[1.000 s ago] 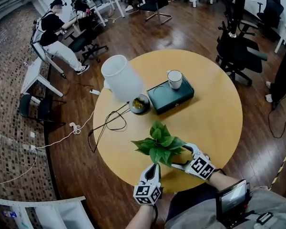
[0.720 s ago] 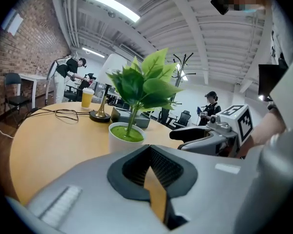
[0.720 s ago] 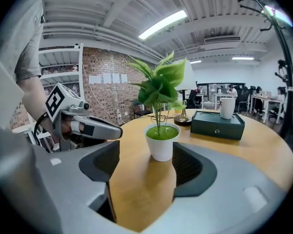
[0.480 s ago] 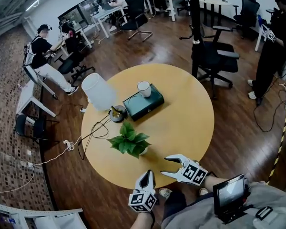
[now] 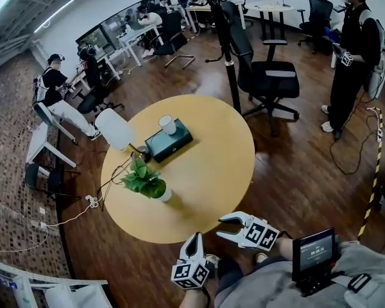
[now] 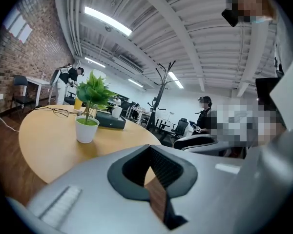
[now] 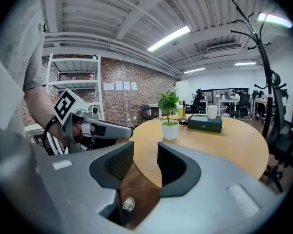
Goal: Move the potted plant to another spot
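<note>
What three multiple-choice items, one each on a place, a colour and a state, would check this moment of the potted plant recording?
1. The green leafy plant in a white pot stands:
A) on the floor
B) on the round wooden table, near its left edge in the head view
C) on an office chair

2. The cup on the dark green rectangular box is:
A) red
B) white
C) black

3. The pot is:
A) tipped over
B) upside down
C) upright

Key:
1 B, the pot rests on the tabletop near the white-shaded lamp.
2 B, the cup shows plain white against the dark box.
3 C, both gripper views show it standing with its leaves on top.
</note>
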`<state>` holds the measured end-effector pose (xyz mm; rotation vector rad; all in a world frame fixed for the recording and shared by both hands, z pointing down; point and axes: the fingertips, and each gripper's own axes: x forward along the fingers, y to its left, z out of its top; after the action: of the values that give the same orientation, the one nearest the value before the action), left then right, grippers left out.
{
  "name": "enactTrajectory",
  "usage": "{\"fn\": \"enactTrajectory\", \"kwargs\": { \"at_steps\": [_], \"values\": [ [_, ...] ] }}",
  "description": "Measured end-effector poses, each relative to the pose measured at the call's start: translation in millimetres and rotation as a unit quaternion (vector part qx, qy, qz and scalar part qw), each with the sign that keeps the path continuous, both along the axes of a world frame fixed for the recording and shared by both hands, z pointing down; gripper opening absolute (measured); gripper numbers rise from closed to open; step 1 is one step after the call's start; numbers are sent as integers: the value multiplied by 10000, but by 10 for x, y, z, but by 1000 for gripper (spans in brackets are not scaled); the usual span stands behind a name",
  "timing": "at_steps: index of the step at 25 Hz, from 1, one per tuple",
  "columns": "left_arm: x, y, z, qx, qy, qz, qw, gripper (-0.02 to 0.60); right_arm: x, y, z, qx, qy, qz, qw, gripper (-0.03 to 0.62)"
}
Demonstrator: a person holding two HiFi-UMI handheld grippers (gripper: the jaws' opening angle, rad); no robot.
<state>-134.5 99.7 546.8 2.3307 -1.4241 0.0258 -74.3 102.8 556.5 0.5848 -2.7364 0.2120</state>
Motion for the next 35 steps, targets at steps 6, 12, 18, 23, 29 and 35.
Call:
{"fn": "enactTrajectory", "kwargs": {
  "at_steps": [6, 12, 18, 23, 29, 35],
  "values": [
    [341, 429, -147, 12, -79, 45, 10000, 0, 278, 390, -83, -108, -53, -58, 9999, 133],
    [365, 865, -196, -26, -108, 294, 9995, 0, 170, 849, -95, -271, -53, -50, 9996, 126],
    [291, 987, -207, 30, -39, 455, 9990, 0, 86, 1026, -47, -335, -17, 149, 9993, 120],
    [238, 1134, -133, -37, 59, 602, 9982, 0, 49, 1241, 29, -521, 48, 272, 9983, 106],
    [250, 1435, -55, -213, 149, 712, 9971, 0, 84, 1604, 61, -686, 209, 373, 9967, 53],
    [341, 1554, -20, -297, 185, 735, 9967, 0, 189, 1630, 121, -748, 247, 475, 9958, 1]
  ]
}}
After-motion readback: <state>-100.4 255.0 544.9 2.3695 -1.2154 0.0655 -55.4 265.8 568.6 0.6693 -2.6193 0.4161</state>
